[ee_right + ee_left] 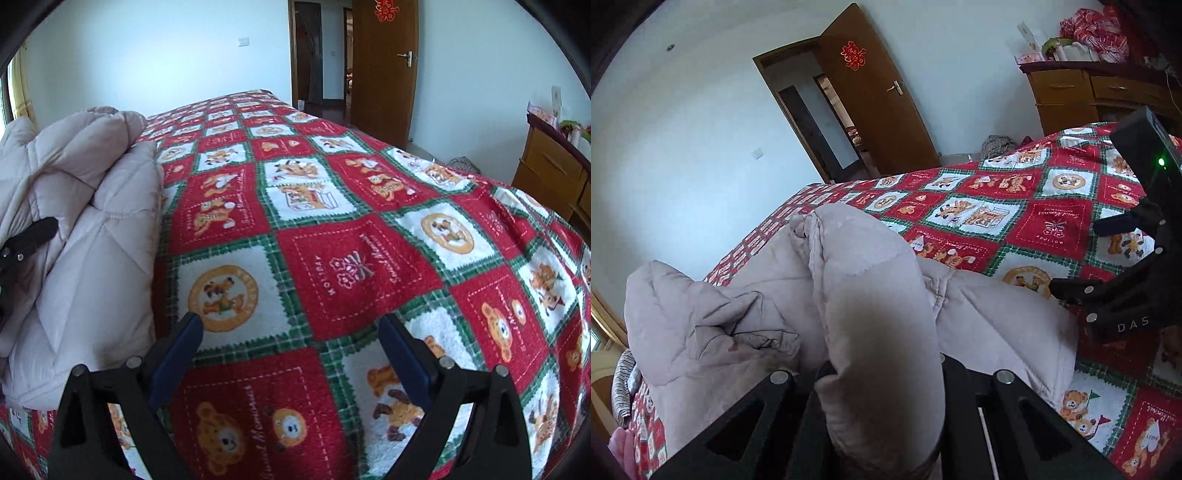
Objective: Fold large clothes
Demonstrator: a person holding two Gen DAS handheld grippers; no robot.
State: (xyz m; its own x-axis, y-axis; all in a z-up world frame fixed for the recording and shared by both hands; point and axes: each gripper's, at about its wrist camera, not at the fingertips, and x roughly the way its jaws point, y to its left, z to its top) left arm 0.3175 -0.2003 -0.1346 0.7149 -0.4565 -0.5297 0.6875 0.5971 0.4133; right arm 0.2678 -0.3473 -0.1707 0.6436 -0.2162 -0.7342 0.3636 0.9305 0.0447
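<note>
The jacket [85, 229] is laid on the bed [354, 266], left of the right tool [291, 332], with a door [384, 70] behind.

Wide-apart right gripper [290, 354] fingers [181, 350] above bedspread [354, 266], beside padded coat [92, 236].

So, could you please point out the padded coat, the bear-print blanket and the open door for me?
padded coat [875, 295]: left wrist view, on the raised quilted fold.
bear-print blanket [354, 273]: right wrist view, on a red square.
open door [882, 110]: left wrist view, on its brown panel.

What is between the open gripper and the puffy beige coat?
Nothing visible. The right gripper hangs open over bare red teddy-bear bedspread, and the puffy beige quilted coat lies just beside it.
</note>
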